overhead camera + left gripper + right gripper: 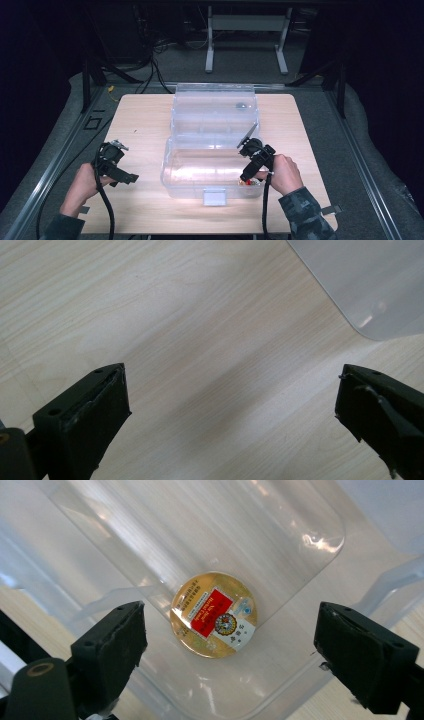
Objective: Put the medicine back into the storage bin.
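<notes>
1. One tin (213, 614) lies flat on the floor of the clear box (175, 186), in its near right corner, straight ahead of the right gripper (227, 645), whose spread jaws flank it without touching.
2. The left gripper (232, 412) hovers released over the table (150, 315), farther away.
3. The tin is round, gold, with a red label.
</notes>
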{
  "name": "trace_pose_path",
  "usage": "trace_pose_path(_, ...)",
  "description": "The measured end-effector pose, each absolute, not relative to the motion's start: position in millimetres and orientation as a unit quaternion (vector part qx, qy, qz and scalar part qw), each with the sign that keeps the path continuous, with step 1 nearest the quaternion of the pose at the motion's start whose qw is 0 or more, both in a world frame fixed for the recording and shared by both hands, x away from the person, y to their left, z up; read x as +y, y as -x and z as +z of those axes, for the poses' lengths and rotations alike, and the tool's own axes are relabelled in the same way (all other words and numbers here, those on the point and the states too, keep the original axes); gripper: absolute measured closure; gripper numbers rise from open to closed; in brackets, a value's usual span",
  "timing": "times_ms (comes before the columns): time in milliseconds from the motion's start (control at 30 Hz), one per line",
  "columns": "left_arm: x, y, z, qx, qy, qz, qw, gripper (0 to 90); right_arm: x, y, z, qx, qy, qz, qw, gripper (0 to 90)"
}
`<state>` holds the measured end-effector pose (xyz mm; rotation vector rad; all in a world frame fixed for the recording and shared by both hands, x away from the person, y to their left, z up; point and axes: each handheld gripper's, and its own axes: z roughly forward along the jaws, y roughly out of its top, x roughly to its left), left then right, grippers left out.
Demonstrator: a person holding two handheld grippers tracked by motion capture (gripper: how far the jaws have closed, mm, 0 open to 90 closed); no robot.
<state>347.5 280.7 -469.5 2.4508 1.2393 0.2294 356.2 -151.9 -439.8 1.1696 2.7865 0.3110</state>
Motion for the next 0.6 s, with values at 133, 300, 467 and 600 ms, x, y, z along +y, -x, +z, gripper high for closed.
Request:
trace_pose_path(133, 281.0, -347.9, -467.8, 0.442, -0.872, 0.081, 0.195, 0.7, -156.2, -351.7, -429.4, 0.915, -0.38, 0.12, 0.055, 12.8)
trace_pose_path(300, 280.8, -349.4, -464.5, 0.446, -0.868, 0.079, 0.204, 0.6, -160.1, -344.9, -421.1, 0.918, -0.37, 0.133, 0.061, 12.8)
trace_pose_path(467, 280.4, -351.9, -457.8, 0.447, -0.865, 0.079, 0.215, 0.4, -162.4, -334.7, -419.3, 0.918, -0.364, 0.145, 0.057, 12.4)
trace_pose_path(600, 279.2, -354.7, -451.7, 0.445, -0.865, 0.083, 0.217, 0.0, -162.9, -328.4, -423.2, 0.92, -0.358, 0.149, 0.054, 13.1)
